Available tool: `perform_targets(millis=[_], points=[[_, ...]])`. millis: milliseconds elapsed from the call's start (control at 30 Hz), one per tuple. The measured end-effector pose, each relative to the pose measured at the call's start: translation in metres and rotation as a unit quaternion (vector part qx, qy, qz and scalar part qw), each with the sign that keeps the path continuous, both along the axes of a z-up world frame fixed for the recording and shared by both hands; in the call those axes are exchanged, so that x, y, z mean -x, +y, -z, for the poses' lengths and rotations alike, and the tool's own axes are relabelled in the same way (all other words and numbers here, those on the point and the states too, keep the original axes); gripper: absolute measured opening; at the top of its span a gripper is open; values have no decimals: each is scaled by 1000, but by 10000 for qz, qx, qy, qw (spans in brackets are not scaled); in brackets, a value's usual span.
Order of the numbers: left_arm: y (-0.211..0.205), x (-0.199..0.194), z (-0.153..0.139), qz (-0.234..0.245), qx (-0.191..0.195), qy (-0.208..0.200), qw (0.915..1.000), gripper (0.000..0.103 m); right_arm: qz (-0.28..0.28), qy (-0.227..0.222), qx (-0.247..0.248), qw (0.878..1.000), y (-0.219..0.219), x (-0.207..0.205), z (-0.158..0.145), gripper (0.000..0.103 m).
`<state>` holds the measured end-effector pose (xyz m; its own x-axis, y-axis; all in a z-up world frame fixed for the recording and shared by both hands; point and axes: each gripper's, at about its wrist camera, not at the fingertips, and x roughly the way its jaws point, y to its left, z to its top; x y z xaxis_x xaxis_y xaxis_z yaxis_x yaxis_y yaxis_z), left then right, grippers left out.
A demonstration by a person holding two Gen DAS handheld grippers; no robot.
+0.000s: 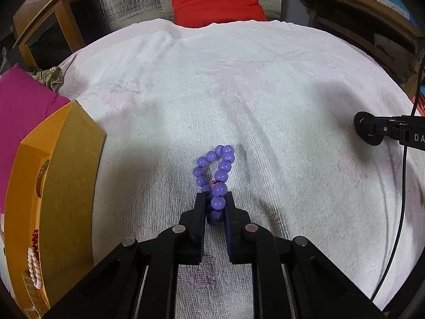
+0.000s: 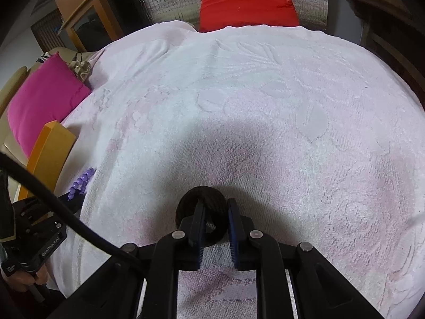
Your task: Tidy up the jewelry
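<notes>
Two grippers, one piece each

Two bead strings, red and white, are lying in the orange box (image 1: 61, 186) at far left. Beside it, the left gripper (image 1: 215, 202) is pinching one purple bead bracelet (image 1: 216, 175) over the white towel (image 1: 239, 79). Further right, the right gripper (image 2: 216, 207) is clamping one black ring (image 2: 209, 194). "GenRobot.AI" is showing on the left gripper's body.

Bead bracelet (image 1: 215, 180) lies on the towel (image 1: 239, 85); box (image 1: 61, 186) to its left; ring (image 2: 203, 212) to its right
</notes>
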<state>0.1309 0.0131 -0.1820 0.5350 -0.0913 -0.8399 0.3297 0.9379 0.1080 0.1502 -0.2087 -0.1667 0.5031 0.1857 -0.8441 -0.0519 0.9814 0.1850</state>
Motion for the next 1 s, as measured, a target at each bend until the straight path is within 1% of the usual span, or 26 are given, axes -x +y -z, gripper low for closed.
perform_targets(millis=[67, 133, 167, 433, 533, 700, 1000], points=[[2, 1, 0, -75, 15, -21, 10000, 19, -15, -21, 31, 10000, 2, 0, 0, 15], [4, 0, 0, -159, 79, 9, 9998, 21, -22, -33, 26, 10000, 1, 1, 0, 15], [4, 0, 0, -173, 104, 23, 9998, 21, -22, -35, 21, 10000, 0, 1, 0, 15], [1, 2, -2, -136, -52, -80, 9999, 21, -22, -28, 15, 10000, 0, 0, 1, 15], [0, 5, -3, -148, -82, -109, 9998, 20, -18, -28, 14, 10000, 0, 1, 1, 15], [-5, 8, -4, -88, -184, -161, 9997, 15, -24, -33, 12, 10000, 0, 1, 1, 15], [-4, 9, -3, -25, -289, -212, 9994, 14, -18, -36, 14, 10000, 0, 1, 1, 15]])
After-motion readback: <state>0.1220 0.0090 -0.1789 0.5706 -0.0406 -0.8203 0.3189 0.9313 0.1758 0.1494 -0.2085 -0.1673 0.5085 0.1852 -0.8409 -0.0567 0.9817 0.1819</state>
